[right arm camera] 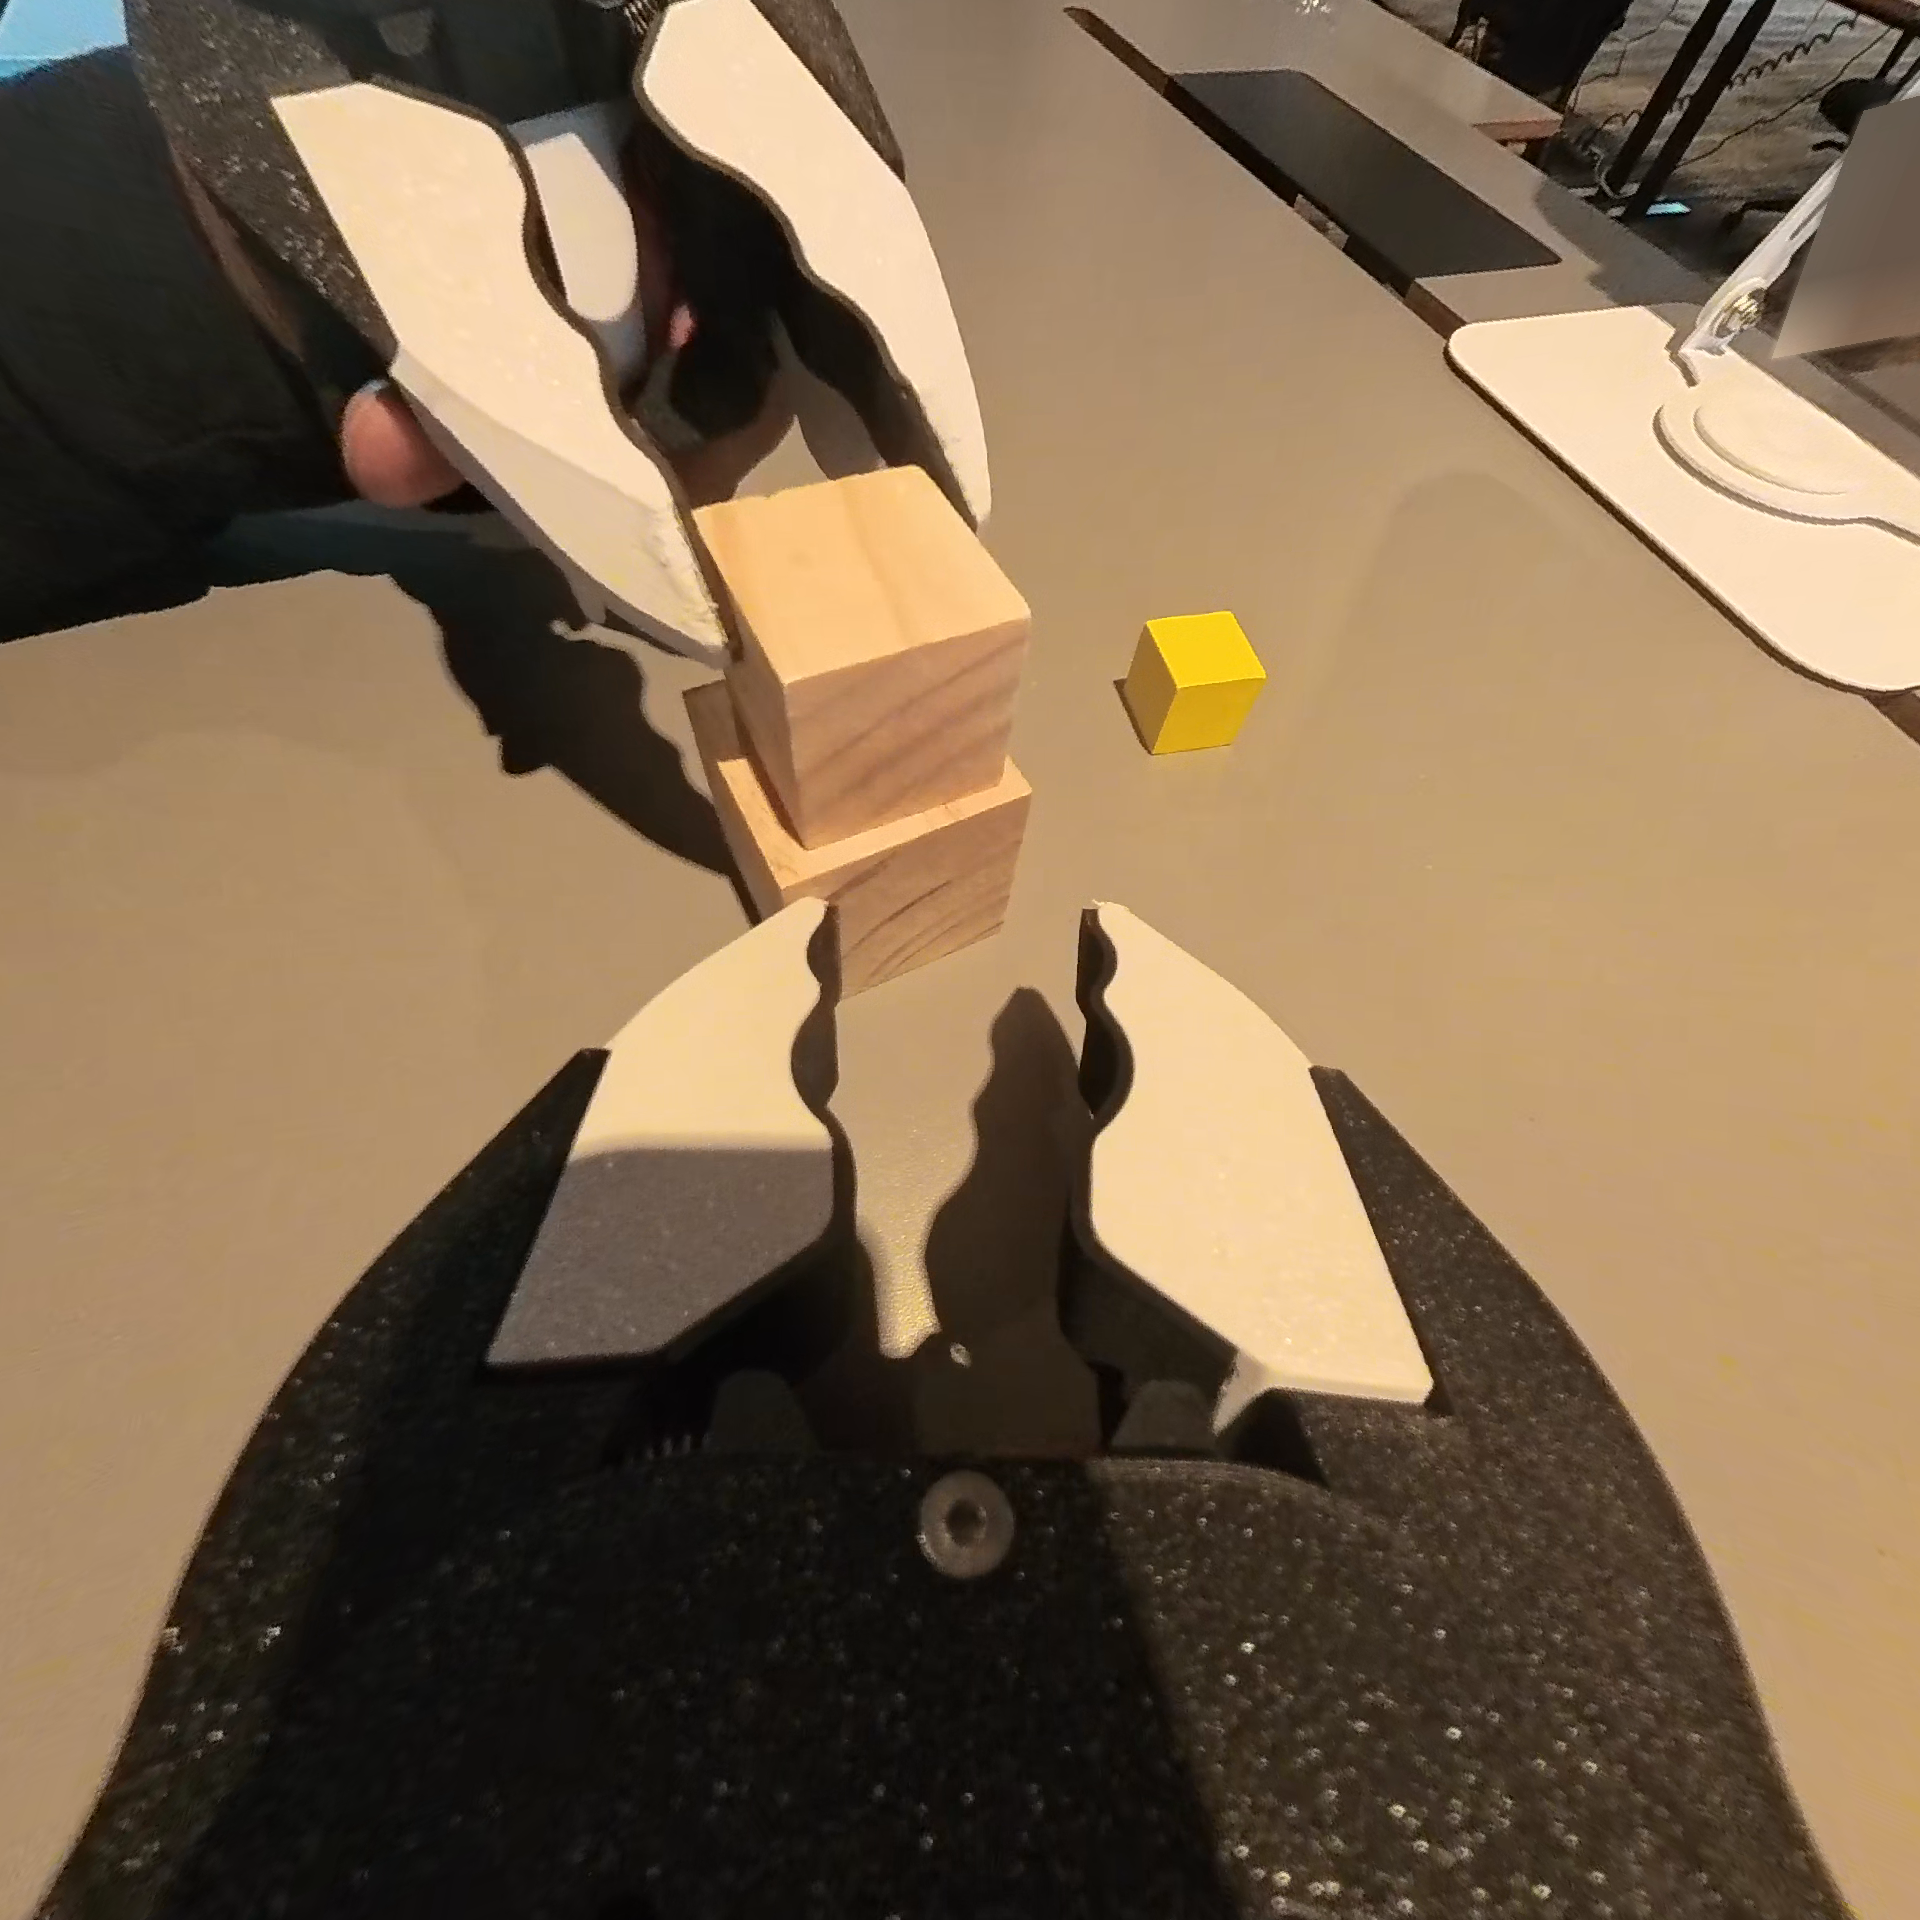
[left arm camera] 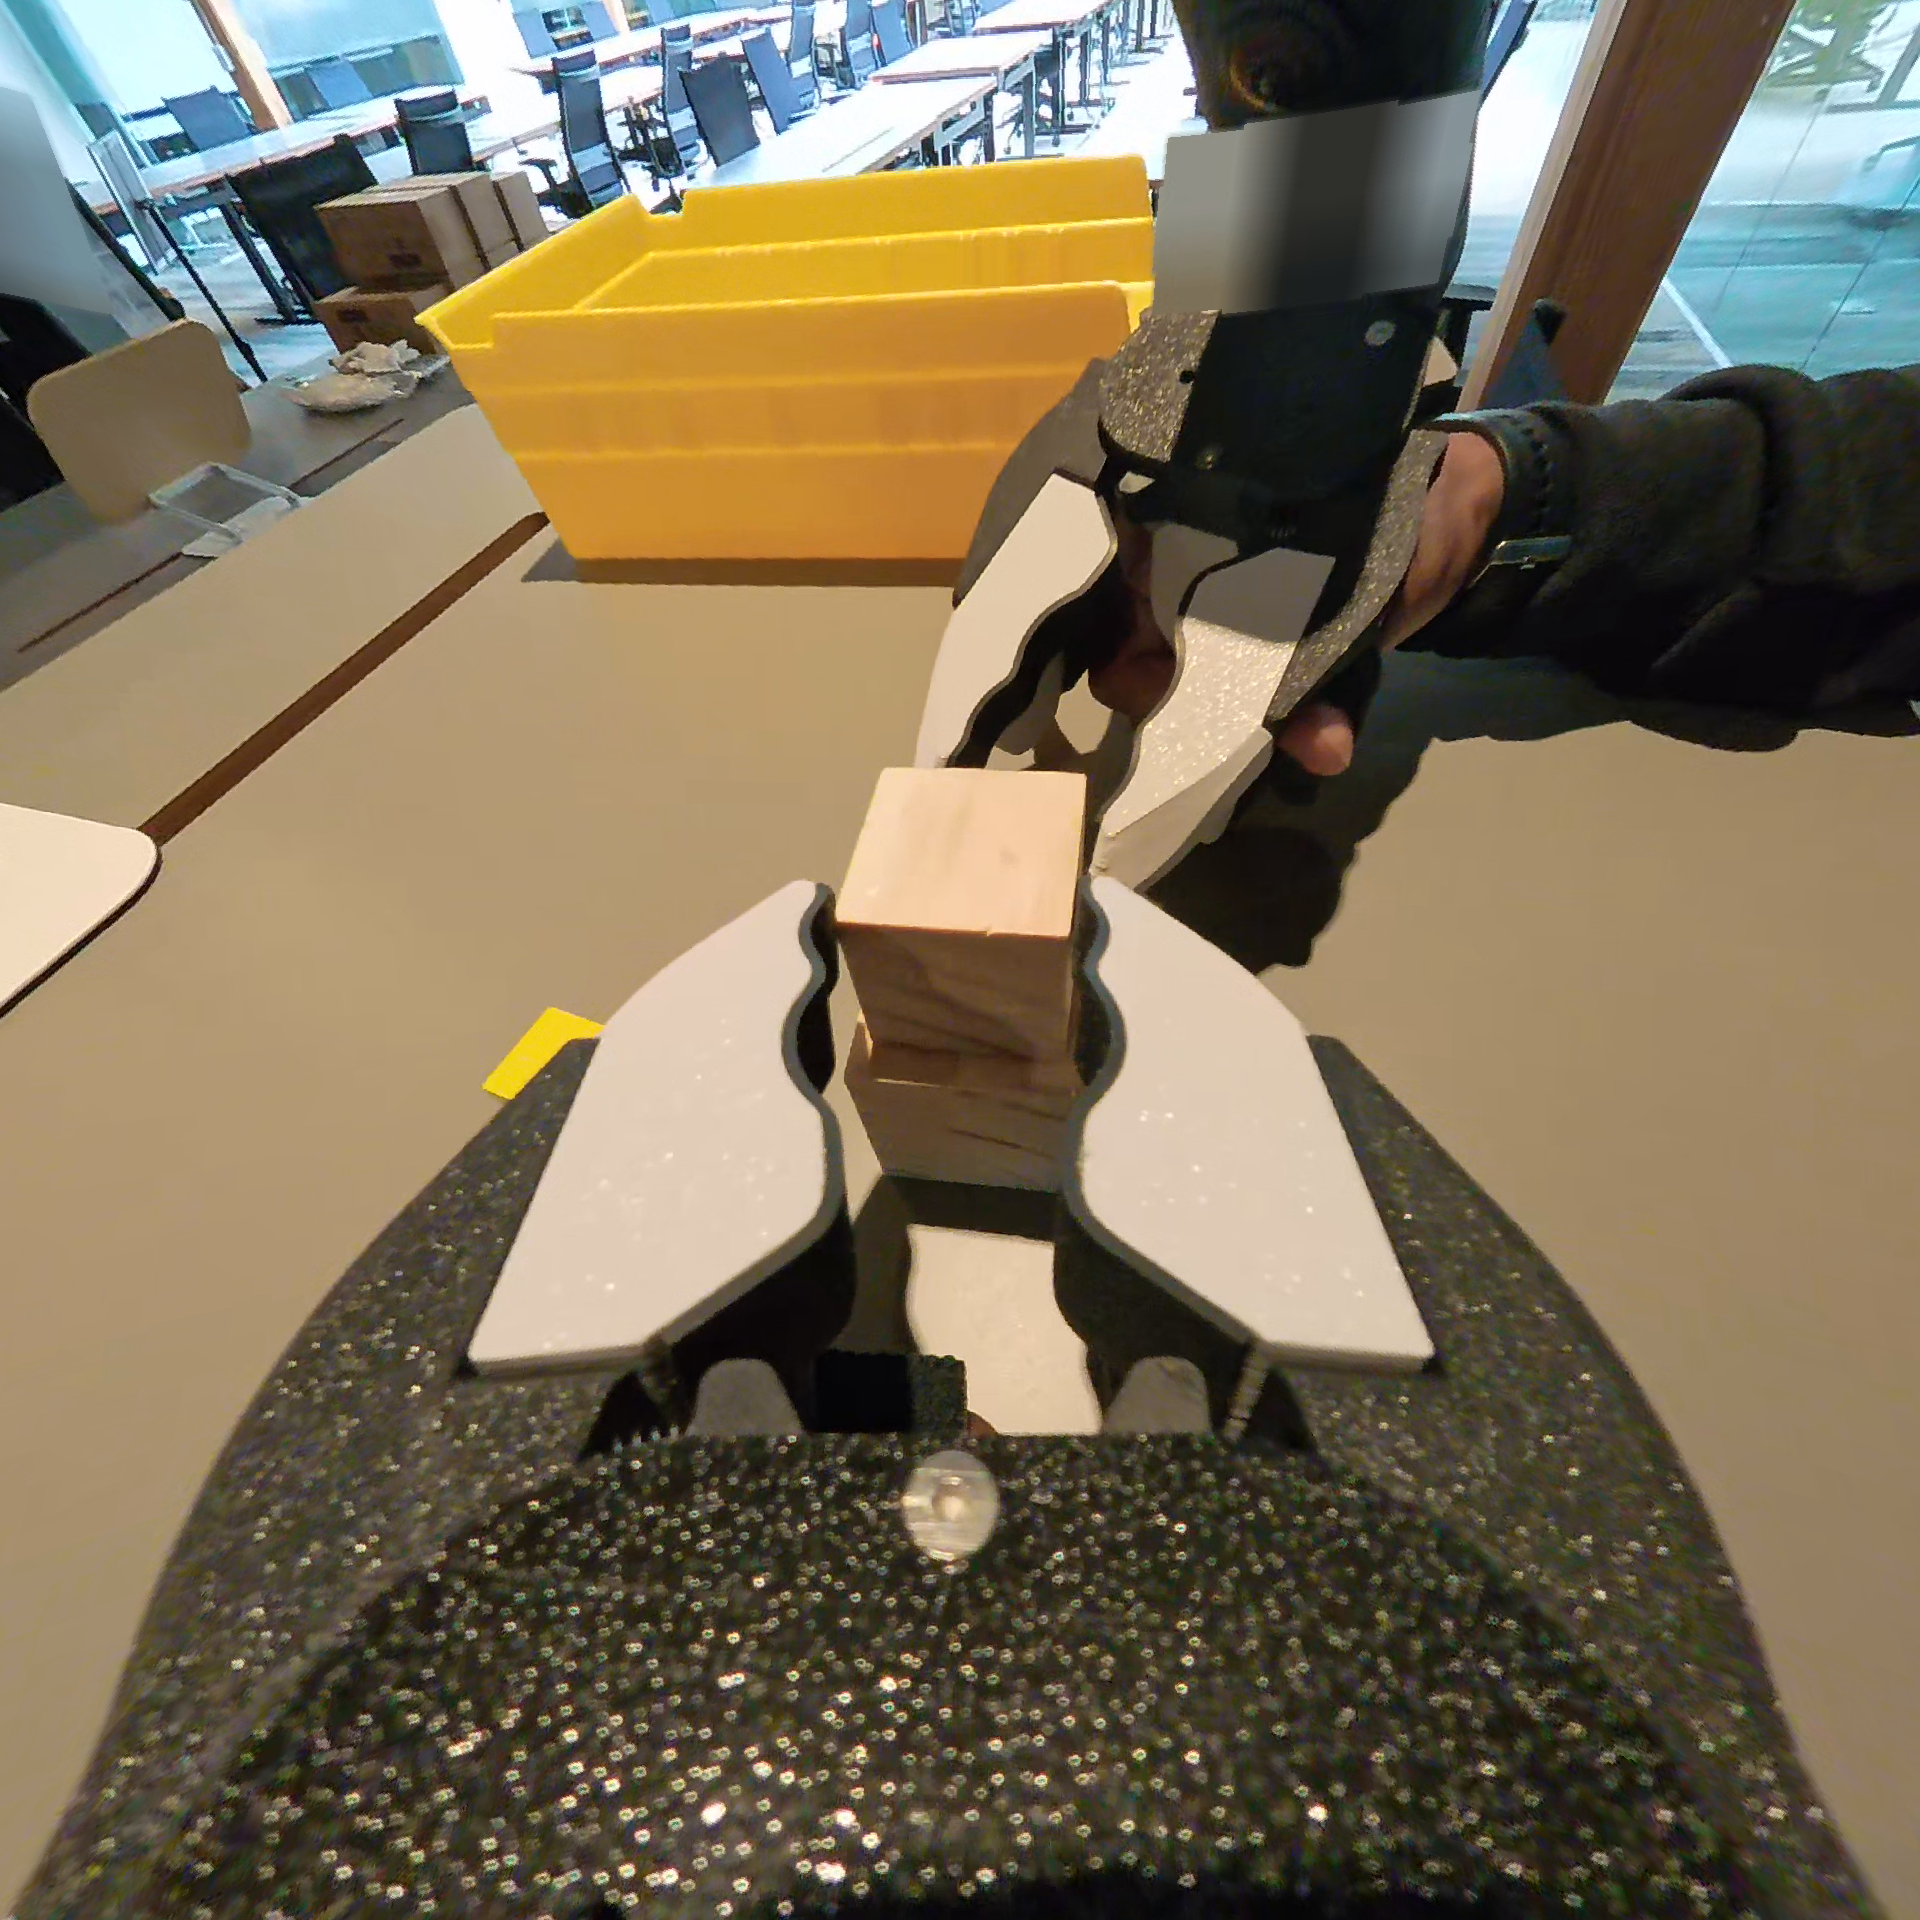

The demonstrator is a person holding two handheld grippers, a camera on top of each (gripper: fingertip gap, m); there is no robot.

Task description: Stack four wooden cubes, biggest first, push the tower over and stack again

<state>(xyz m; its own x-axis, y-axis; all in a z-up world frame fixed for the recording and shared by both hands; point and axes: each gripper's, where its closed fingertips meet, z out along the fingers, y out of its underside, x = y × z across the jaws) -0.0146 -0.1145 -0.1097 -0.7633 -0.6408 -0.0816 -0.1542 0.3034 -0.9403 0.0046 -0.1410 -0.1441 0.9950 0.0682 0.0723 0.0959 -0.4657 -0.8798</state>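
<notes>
Two plain wooden cubes are stacked on the grey table. The smaller upper cube [right arm camera: 894, 717] rests on the larger lower cube [right arm camera: 904, 894], set toward its far left. My left gripper [right arm camera: 844, 571] comes from the far side and is shut on the upper cube. In the left wrist view my left gripper [left arm camera: 956, 899] has a finger on each side of the upper cube [left arm camera: 961, 862], above the lower cube [left arm camera: 966, 1122]. My right gripper [right arm camera: 956, 914] is open and empty just in front of the stack. It also shows beyond the stack in the left wrist view [left arm camera: 1039, 810]. A small yellow cube [right arm camera: 1195, 681] lies to the right.
Stacked yellow bins [left arm camera: 790, 416] stand on the table behind the stack. A white pad with a stand [right arm camera: 1714, 436] and a black mat [right arm camera: 1351, 177] lie at the right. A white board corner [left arm camera: 52, 894] shows at the left. Part of the yellow cube [left arm camera: 540, 1049] shows beside my left finger. The grippers' ends are close to 5 centimeters from one another.
</notes>
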